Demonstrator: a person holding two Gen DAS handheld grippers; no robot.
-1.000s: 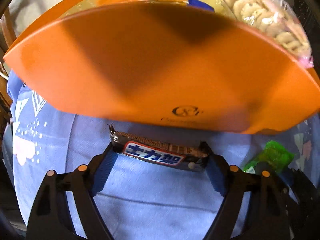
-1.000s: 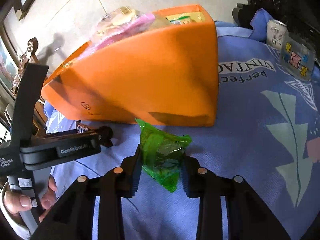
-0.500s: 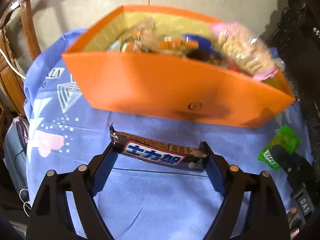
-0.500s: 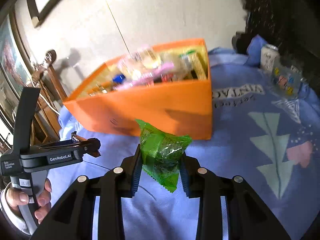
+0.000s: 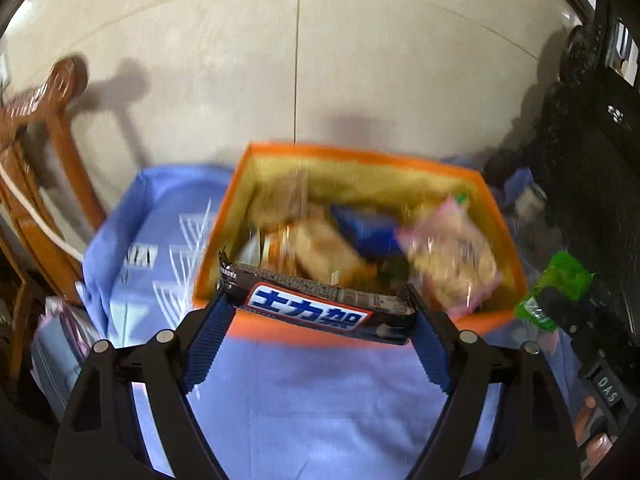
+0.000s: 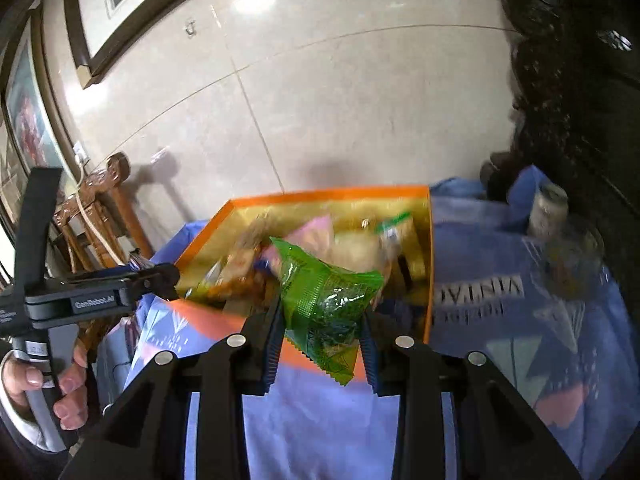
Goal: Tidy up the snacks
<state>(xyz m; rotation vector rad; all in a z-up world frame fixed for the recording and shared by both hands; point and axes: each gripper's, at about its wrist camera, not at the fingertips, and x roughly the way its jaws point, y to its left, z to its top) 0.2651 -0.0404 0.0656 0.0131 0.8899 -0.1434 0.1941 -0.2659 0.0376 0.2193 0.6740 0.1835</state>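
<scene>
Cloth [image 5: 320,400], blue and printed, beneath orange box [image 5: 504,216].

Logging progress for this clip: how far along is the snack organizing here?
Mostly done: the orange box on the blue cloth already holds several packets. In hand: the left gripper clamps a chocolate bar endwise, and the right gripper pinches a green snack packet, both in the air in front of the box. Left: putting both in. A can stands beyond the box.

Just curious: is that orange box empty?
No, the orange box already holds several snack packets, among them a pink bag of biscuits.
</scene>
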